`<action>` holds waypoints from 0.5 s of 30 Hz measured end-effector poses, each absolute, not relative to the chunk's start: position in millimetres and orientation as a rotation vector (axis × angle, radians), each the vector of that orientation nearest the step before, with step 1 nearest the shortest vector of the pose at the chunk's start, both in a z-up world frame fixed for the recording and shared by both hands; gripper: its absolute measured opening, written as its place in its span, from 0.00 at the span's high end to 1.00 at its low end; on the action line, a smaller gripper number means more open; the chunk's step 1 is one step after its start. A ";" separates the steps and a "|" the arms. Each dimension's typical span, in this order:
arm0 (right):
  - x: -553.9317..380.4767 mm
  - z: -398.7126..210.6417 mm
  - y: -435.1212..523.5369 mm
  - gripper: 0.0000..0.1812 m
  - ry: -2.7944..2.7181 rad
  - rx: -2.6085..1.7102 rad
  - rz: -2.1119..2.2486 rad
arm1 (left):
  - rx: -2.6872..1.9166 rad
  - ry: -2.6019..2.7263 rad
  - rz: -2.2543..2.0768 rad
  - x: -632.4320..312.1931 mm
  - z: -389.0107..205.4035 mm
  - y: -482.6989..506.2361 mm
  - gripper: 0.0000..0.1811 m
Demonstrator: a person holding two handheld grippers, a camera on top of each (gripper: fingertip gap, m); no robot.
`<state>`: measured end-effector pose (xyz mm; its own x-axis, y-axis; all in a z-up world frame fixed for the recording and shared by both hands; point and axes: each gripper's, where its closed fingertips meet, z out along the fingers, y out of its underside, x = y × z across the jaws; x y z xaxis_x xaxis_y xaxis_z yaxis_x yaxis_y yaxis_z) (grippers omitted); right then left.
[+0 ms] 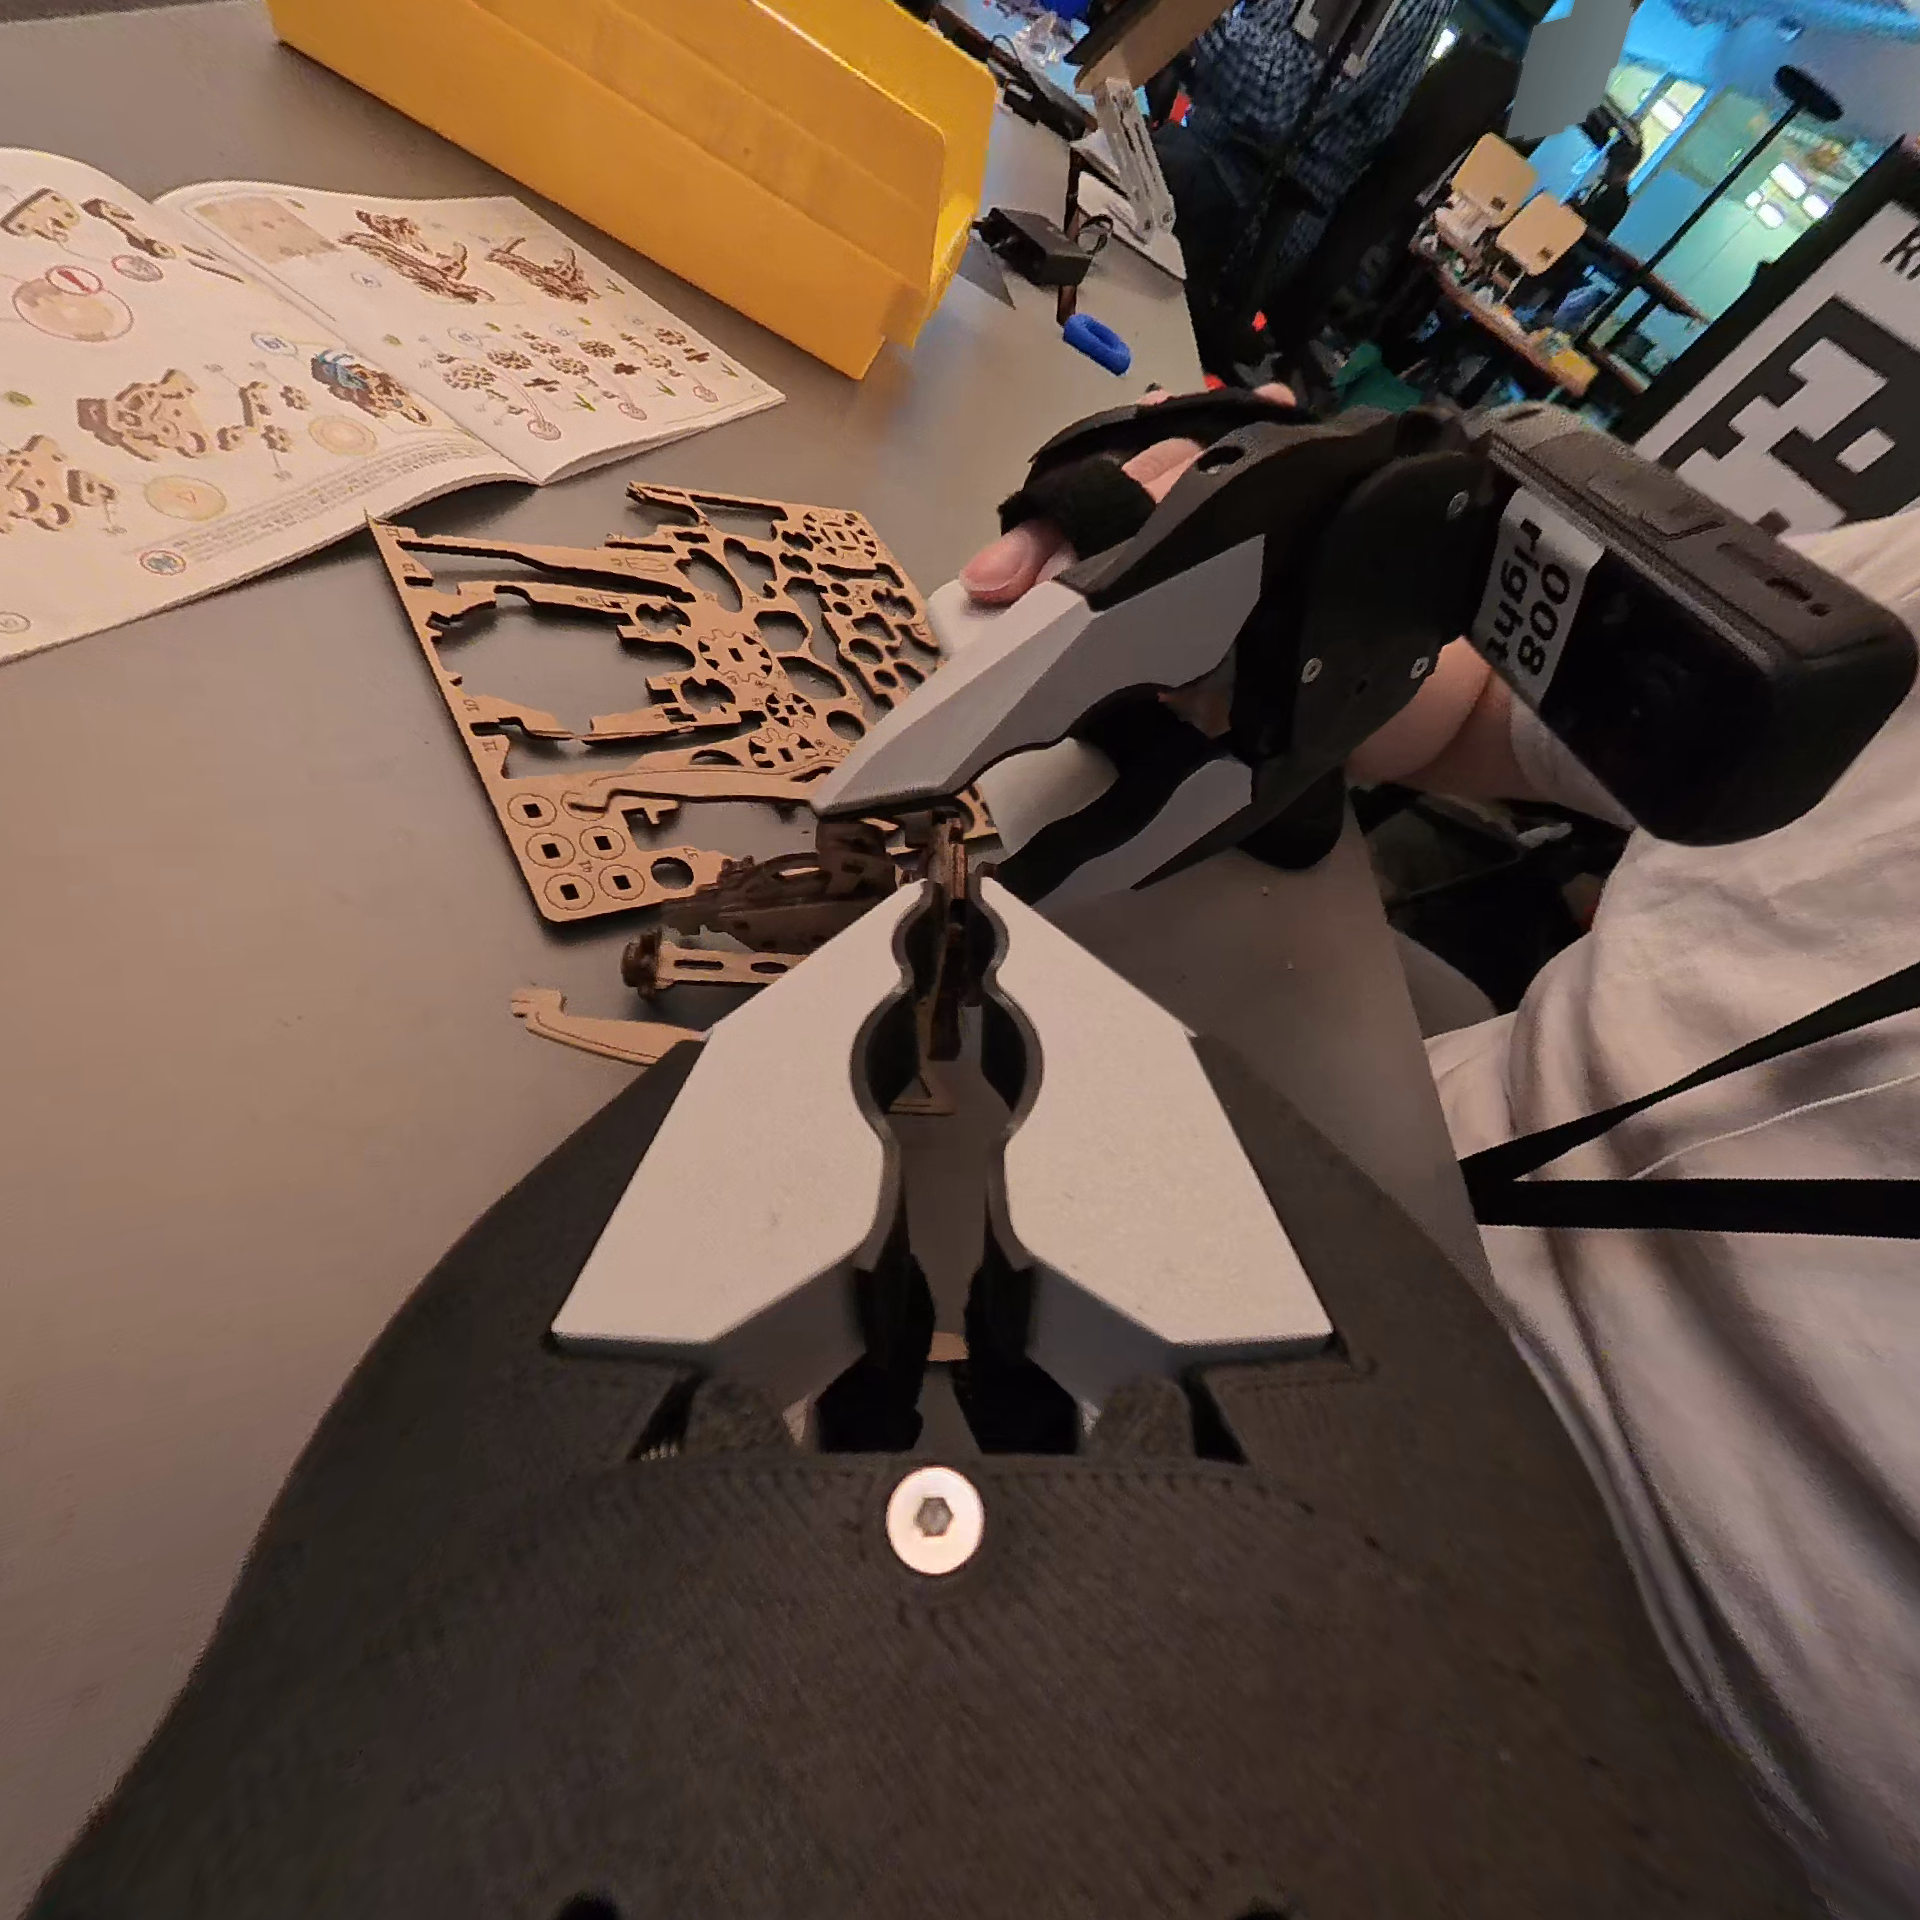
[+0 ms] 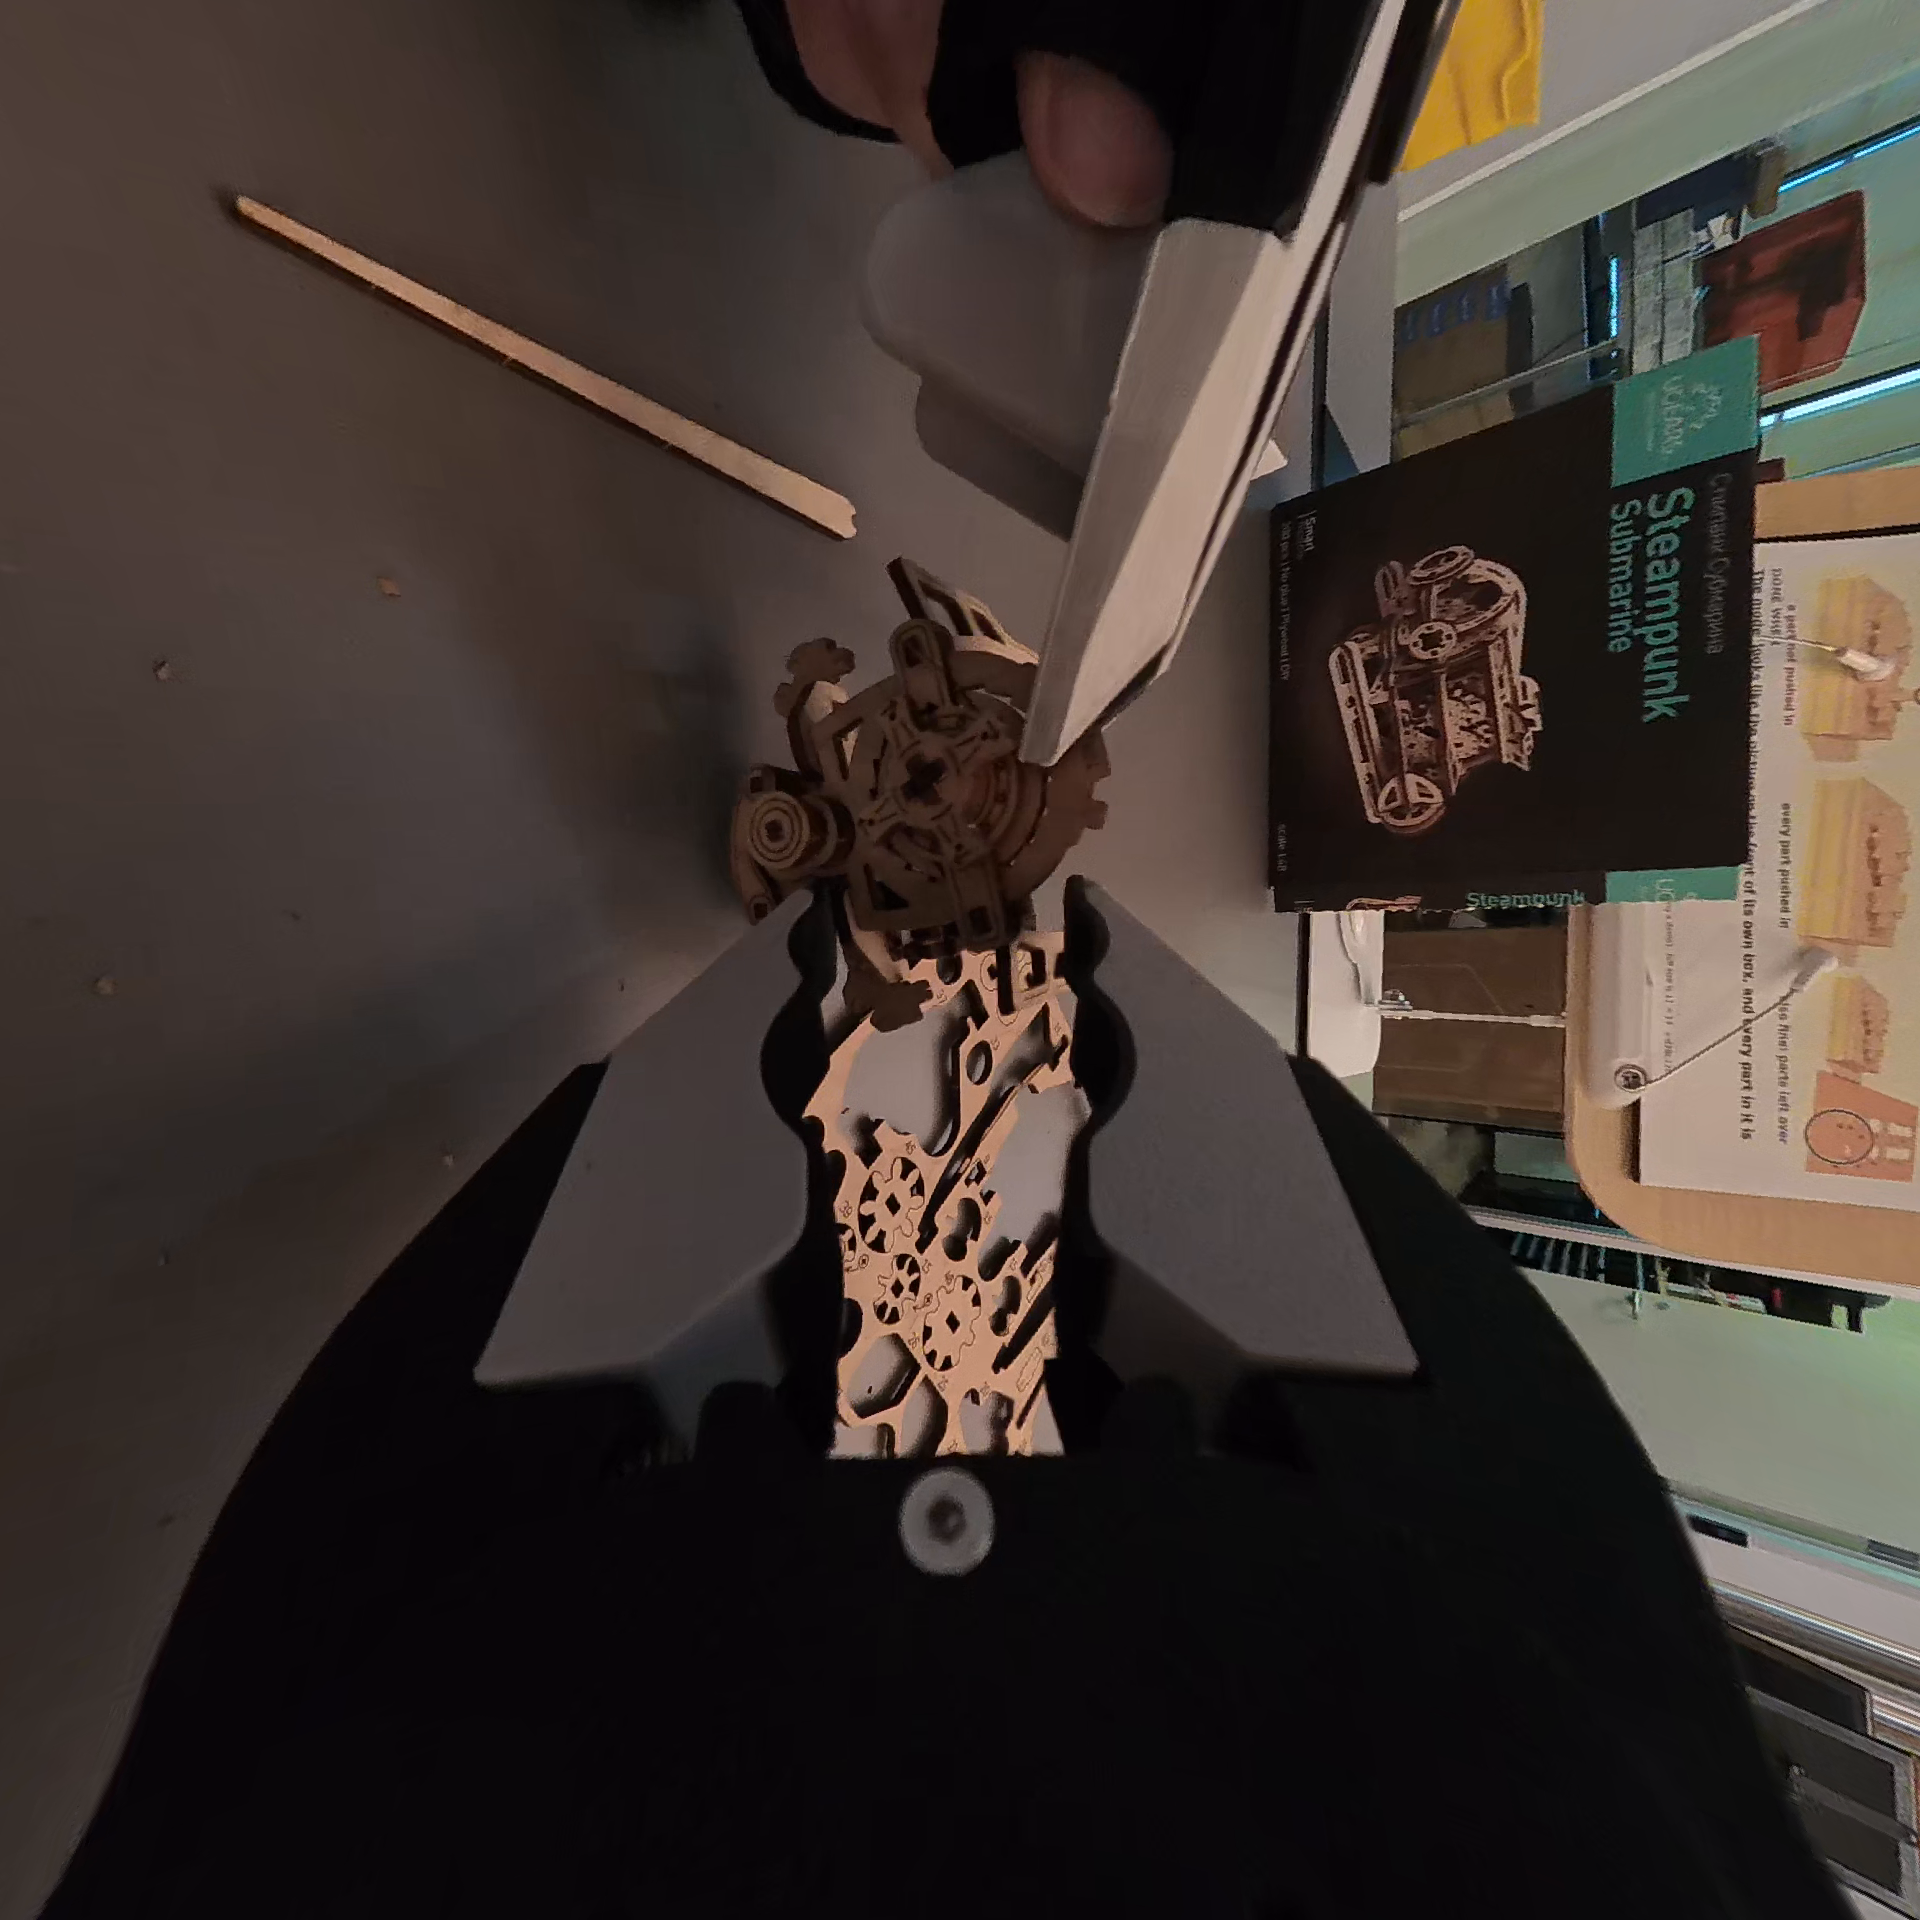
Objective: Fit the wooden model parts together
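Note:
A small brown wooden model assembly (image 2: pixel 914 810) of rings and gears is held just above the grey table (image 1: pixel 208 1039). My right gripper (image 2: pixel 951 914) has its fingertips around the model's lower end and grips it. It comes in from the right in the left wrist view (image 1: pixel 935 831). My left gripper (image 1: pixel 943 888) is shut on a thin flat wooden part (image 1: pixel 940 966), seen edge-on. In the right wrist view the left gripper (image 2: pixel 1044 748) comes down from the top and meets a gear-like part (image 2: pixel 1081 800) on the model's right side.
A punched-out plywood sheet (image 1: pixel 665 686) lies under the grippers. Loose wooden pieces (image 1: pixel 592 1029) lie beside it. An open instruction booklet (image 1: pixel 312 364) and a yellow bin (image 1: pixel 675 135) are at the back left. A wooden stick (image 2: pixel 540 364) and the kit box (image 2: pixel 1507 686) are nearby. Left and right tips are no more than a few centimetres apart. The wooden stick (image 2: pixel 540 364) sits 9 cm or so from the ends of my right fingers.

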<state>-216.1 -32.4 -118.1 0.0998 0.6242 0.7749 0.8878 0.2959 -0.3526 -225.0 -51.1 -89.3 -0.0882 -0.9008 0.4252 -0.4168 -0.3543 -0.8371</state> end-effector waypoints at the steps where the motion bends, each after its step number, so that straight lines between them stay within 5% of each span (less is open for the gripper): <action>1: -215.9 -118.2 -32.4 0.76 -1.610 -1.413 -0.351 | -1.739 1.434 -1.423 -225.1 -89.3 -51.2 0.99; 15: -214.8 -119.3 -32.8 0.81 -1.644 -1.355 -0.460 | -1.749 1.420 -1.412 -224.7 -89.5 -51.3 0.98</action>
<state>-214.8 -32.8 -119.3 0.0357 0.5641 0.8250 0.9104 0.3222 -0.2597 -224.7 -51.3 -89.5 -0.0695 -0.9091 0.4108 -0.4161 -0.3478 -0.8402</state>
